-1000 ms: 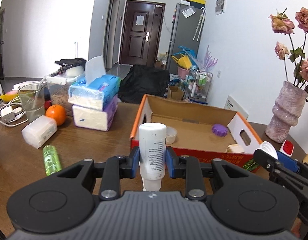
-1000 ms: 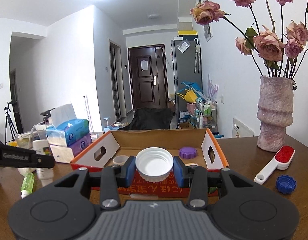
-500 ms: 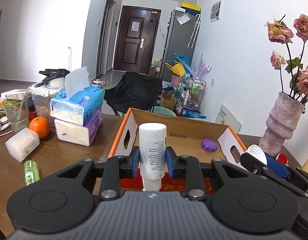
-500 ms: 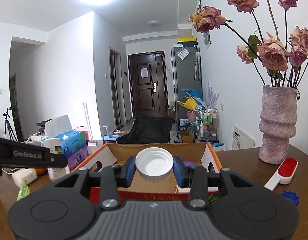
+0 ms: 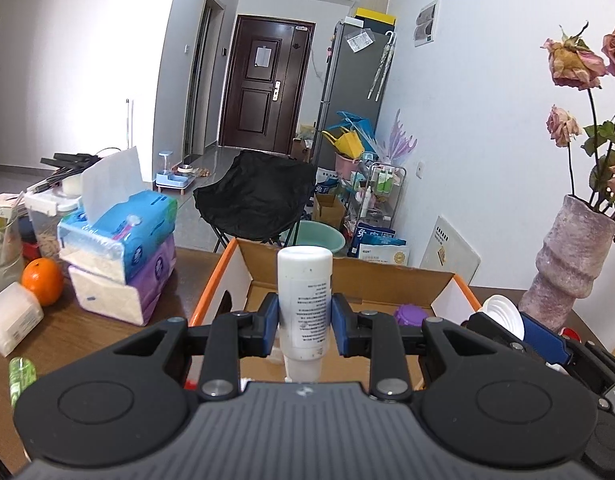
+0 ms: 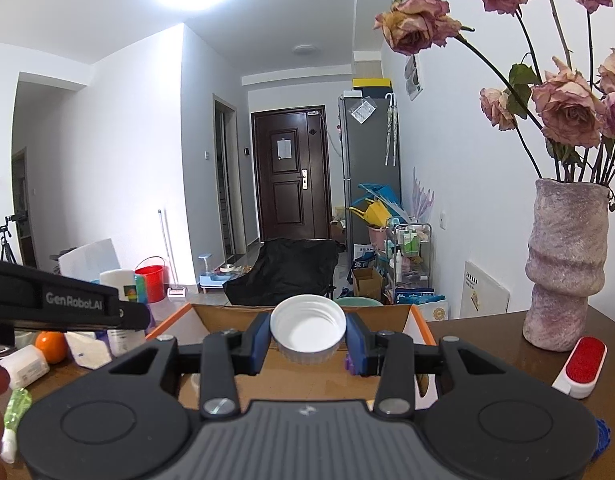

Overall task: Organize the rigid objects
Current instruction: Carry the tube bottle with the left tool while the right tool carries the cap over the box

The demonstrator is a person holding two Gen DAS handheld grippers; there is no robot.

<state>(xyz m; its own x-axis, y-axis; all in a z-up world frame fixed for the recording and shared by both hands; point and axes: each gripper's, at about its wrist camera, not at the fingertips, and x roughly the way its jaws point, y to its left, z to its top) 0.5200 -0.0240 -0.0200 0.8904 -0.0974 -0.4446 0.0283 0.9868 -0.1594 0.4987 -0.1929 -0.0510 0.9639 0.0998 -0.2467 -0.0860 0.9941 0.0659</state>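
My left gripper (image 5: 304, 322) is shut on a white bottle (image 5: 304, 292) with small print, held upright over the near edge of an open cardboard box (image 5: 387, 276) with orange rims. A purple cap (image 5: 410, 315) lies inside that box. My right gripper (image 6: 307, 338) is shut on a white screw lid (image 6: 307, 326), its hollow side facing me, above the same box (image 6: 211, 314). In the left wrist view the right gripper with its lid (image 5: 503, 316) shows at the right. The left gripper's arm (image 6: 59, 300) crosses the left of the right wrist view.
Stacked tissue packs (image 5: 119, 252), an orange (image 5: 42, 281), a white container (image 5: 11, 318) and a small green bottle (image 5: 21, 374) lie on the wooden table at left. A pink vase (image 6: 565, 264) of dried roses, a red-and-white lint brush (image 6: 581, 366) and a blue cap (image 6: 599, 438) sit at right.
Both grippers have moved forward over the box, keeping their grips on the bottle and the lid. The box now sits lower and closer in both views.
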